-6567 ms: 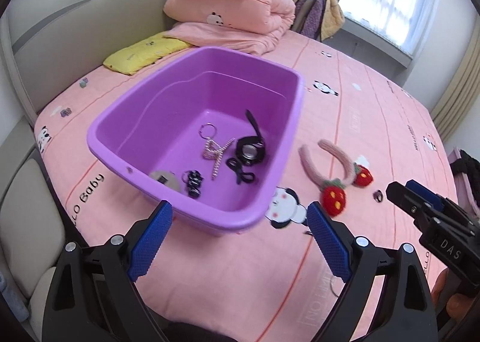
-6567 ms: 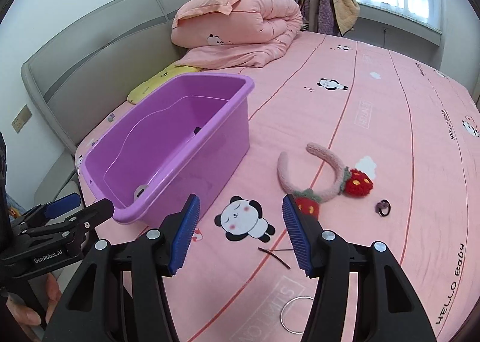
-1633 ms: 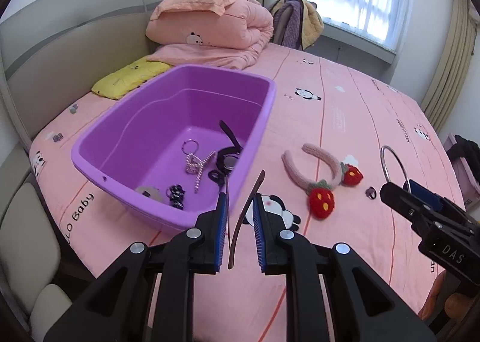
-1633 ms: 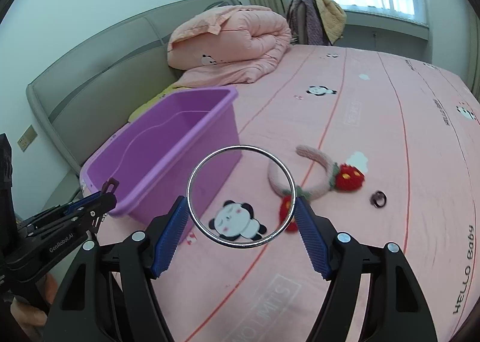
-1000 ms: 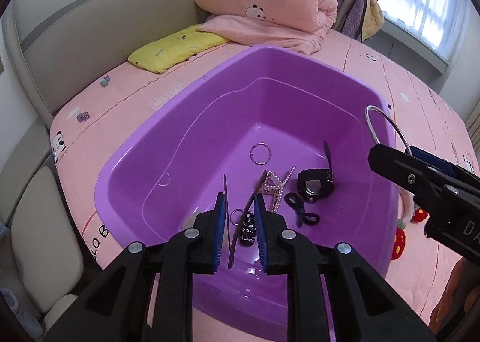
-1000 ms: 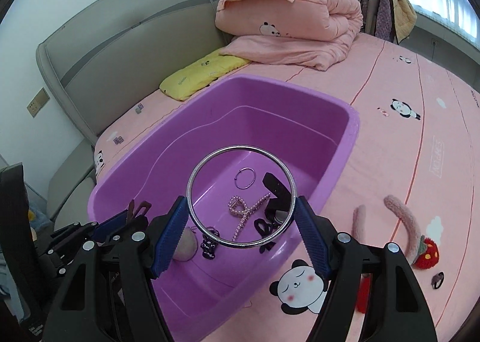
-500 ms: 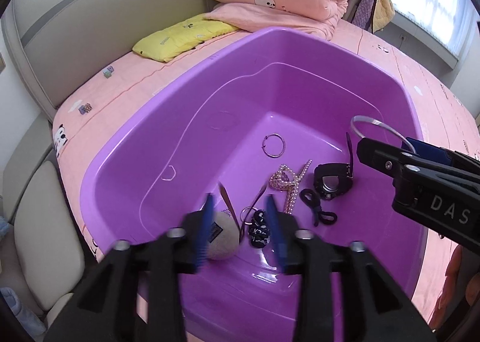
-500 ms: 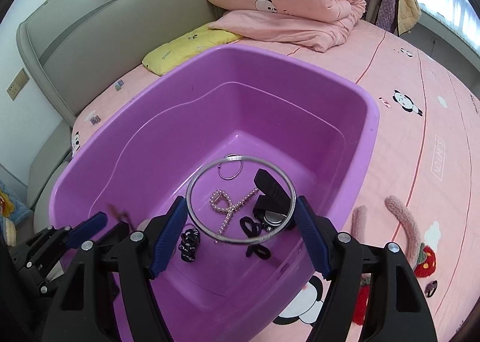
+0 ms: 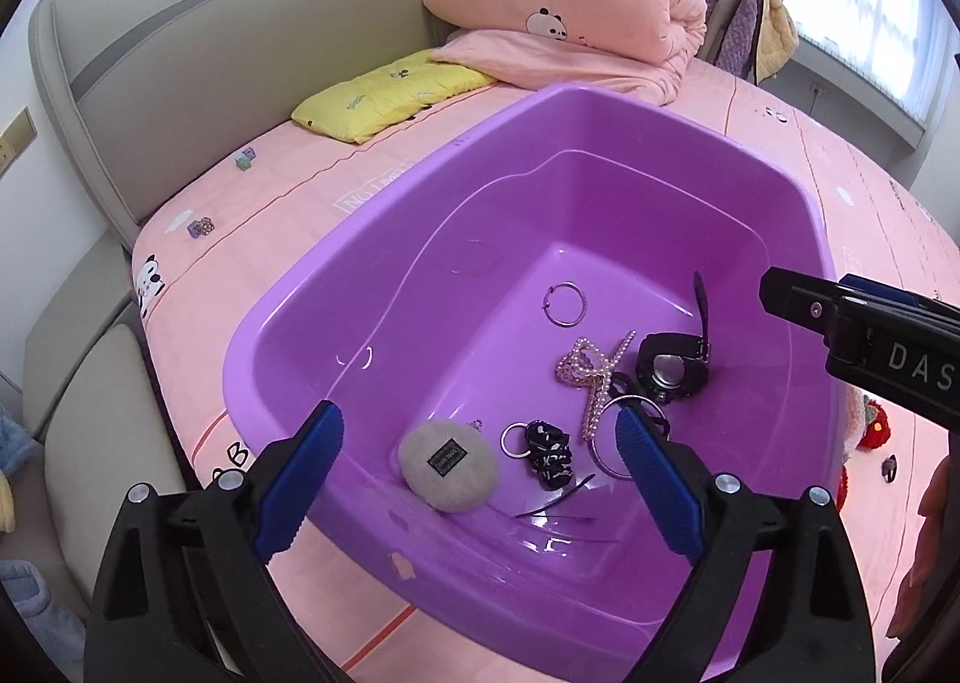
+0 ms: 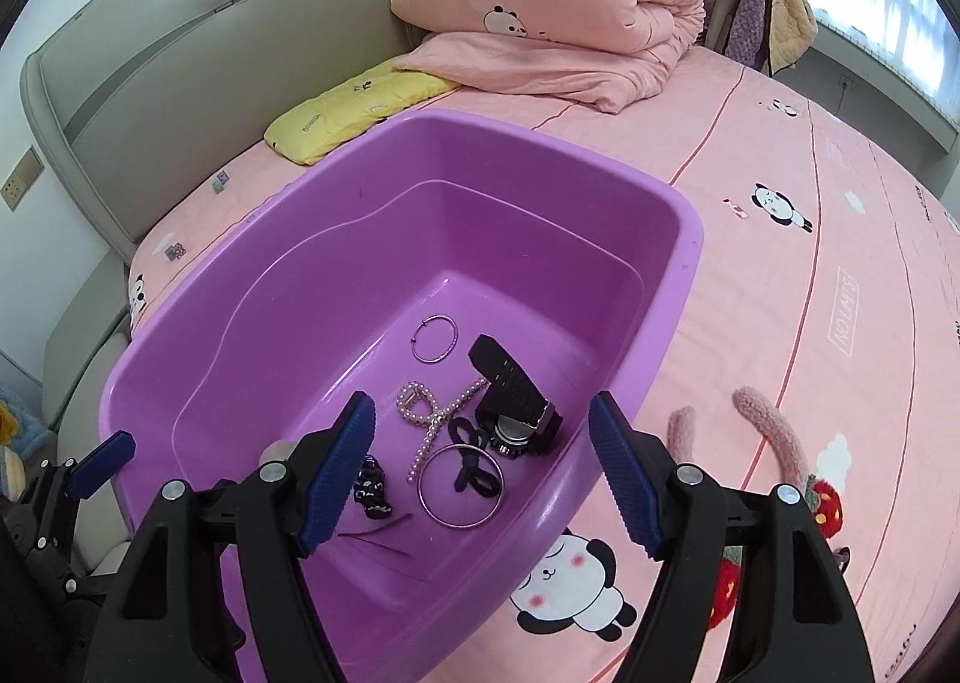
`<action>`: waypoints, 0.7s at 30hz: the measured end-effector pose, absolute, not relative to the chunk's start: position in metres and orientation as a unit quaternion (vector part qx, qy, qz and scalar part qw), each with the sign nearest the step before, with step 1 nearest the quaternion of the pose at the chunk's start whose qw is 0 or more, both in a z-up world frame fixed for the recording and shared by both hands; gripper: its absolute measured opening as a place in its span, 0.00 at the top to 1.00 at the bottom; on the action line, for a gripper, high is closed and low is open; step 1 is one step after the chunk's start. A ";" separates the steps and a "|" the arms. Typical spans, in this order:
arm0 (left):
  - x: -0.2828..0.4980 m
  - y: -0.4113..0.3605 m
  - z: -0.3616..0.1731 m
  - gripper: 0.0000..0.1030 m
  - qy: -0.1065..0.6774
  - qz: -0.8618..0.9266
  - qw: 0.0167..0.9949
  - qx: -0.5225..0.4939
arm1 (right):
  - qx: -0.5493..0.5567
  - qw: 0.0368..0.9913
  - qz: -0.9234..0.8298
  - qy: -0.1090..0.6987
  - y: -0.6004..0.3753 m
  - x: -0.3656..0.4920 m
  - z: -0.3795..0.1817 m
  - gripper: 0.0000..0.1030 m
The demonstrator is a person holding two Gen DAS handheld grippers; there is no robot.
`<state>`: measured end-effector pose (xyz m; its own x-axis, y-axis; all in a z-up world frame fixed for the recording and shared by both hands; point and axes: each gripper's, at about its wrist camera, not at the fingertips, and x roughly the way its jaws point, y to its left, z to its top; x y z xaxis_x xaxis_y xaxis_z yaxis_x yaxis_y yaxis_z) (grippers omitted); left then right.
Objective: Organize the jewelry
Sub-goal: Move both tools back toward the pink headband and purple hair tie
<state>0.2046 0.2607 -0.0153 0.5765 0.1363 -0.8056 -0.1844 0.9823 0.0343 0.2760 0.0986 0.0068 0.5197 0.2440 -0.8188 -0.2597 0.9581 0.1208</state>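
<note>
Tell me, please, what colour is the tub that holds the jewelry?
The tub is purple, plain with no pattern. It shows best in the right wrist view.

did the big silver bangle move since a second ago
Yes. The big silver bangle was held between the right gripper jaws above the purple tub; now it lies flat on the tub floor beside the black watch, jaws open.
</note>
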 end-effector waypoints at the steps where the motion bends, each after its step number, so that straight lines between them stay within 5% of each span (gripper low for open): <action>1: 0.203 0.261 -0.013 0.12 0.450 0.089 0.888 -0.028 | -0.007 0.872 0.145 0.467 0.097 0.274 0.009 0.32; 21: 0.154 0.221 0.033 0.07 0.413 0.059 0.909 -0.016 | 0.041 0.885 0.151 0.438 0.035 0.194 0.036 0.31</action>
